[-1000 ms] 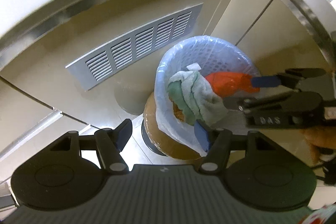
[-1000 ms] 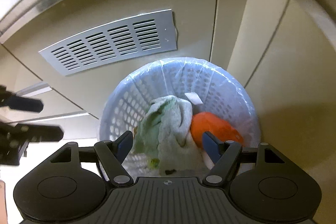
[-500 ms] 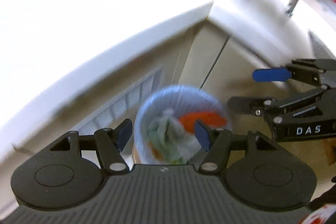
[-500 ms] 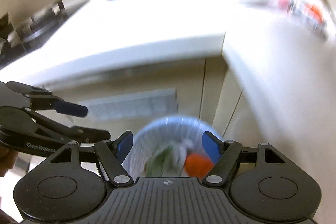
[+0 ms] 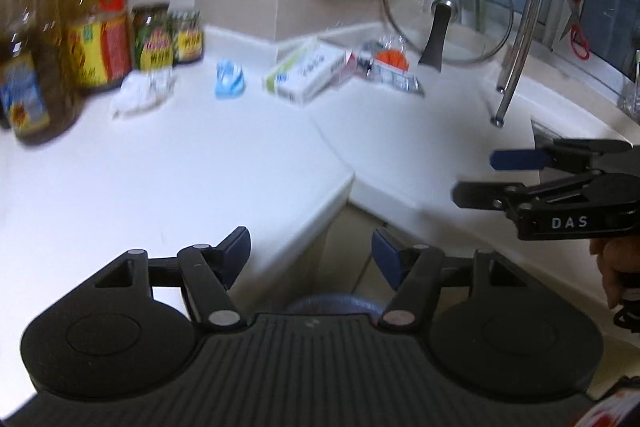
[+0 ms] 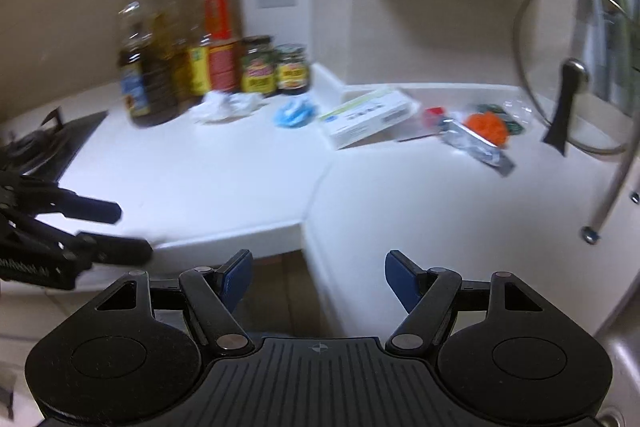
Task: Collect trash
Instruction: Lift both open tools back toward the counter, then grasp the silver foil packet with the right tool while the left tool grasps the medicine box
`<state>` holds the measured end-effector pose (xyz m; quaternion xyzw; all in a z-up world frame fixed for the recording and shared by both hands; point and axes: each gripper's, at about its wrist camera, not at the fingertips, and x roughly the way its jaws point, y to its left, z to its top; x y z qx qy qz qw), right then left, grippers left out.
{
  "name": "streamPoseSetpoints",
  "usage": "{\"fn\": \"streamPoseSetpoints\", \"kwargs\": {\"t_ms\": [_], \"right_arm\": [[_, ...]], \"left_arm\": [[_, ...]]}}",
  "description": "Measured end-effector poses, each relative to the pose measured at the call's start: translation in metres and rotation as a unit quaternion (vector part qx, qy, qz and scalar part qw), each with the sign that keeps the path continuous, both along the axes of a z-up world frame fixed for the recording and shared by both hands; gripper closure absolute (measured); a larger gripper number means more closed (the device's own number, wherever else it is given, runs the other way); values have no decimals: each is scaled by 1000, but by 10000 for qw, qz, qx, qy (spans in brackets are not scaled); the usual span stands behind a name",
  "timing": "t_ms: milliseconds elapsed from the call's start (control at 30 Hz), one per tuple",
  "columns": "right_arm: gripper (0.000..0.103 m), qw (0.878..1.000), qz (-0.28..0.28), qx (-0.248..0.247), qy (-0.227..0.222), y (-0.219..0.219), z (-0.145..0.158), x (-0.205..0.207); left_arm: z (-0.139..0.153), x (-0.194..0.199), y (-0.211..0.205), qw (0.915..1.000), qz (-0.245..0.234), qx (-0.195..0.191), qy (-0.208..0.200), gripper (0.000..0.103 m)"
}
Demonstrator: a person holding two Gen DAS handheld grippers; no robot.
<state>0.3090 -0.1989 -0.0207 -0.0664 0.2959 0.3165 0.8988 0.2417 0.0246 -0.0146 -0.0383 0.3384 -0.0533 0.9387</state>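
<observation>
Trash lies at the back of the white corner countertop [image 5: 168, 171]: a crumpled white tissue [image 5: 140, 91] [image 6: 228, 105], a blue wad [image 5: 230, 79] [image 6: 296, 113], a white-and-green box [image 5: 306, 73] [image 6: 368, 117], and a clear wrapper with an orange patch [image 5: 394, 67] [image 6: 480, 131]. My left gripper [image 5: 310, 253] is open and empty over the counter's front corner; it also shows in the right wrist view [image 6: 128, 231]. My right gripper [image 6: 318, 277] is open and empty beside it, also seen in the left wrist view [image 5: 480, 177]. The rim of the blue-lined bin [image 5: 328, 305] peeks out below.
Oil bottles [image 6: 148, 67] and jars [image 6: 276, 69] stand at the back left. A glass pot lid [image 5: 444, 7] leans at the back right by a metal faucet pipe [image 5: 516, 43]. A stove [image 6: 40, 151] lies at the far left. Scissors [image 5: 576, 11] hang on the right wall.
Both grippers have swung up from over the bin on the floor to the countertop. Both stay open and empty. The bin has dropped almost out of view.
</observation>
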Motion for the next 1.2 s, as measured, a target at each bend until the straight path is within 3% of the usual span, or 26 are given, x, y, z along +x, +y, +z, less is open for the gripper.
{"fn": "streamPoseSetpoints", "kwargs": {"t_ms": [200,433,633,900,1200], "right_arm": [[30,9994,-337,-63,-38,-24,15,32],[30,9994,-185,-285,-103,-39,18,99],[30,9998,-65,-183,-72,-49,16,174],[30,9998,-121,-165,65,-63,4,251],[30,9992,-38,-250,309,-67,-20,294]], "left_arm": [[13,38,9,9991,-274,252,-223,33],[18,102,15,9989,-145,340,-289,25],[10,181,11,9977,-213,608,-185,19],[-16,274,-7,9915,-795,1031,28,14],[-41,328,-12,9870,-1098,1037,550,14]]}}
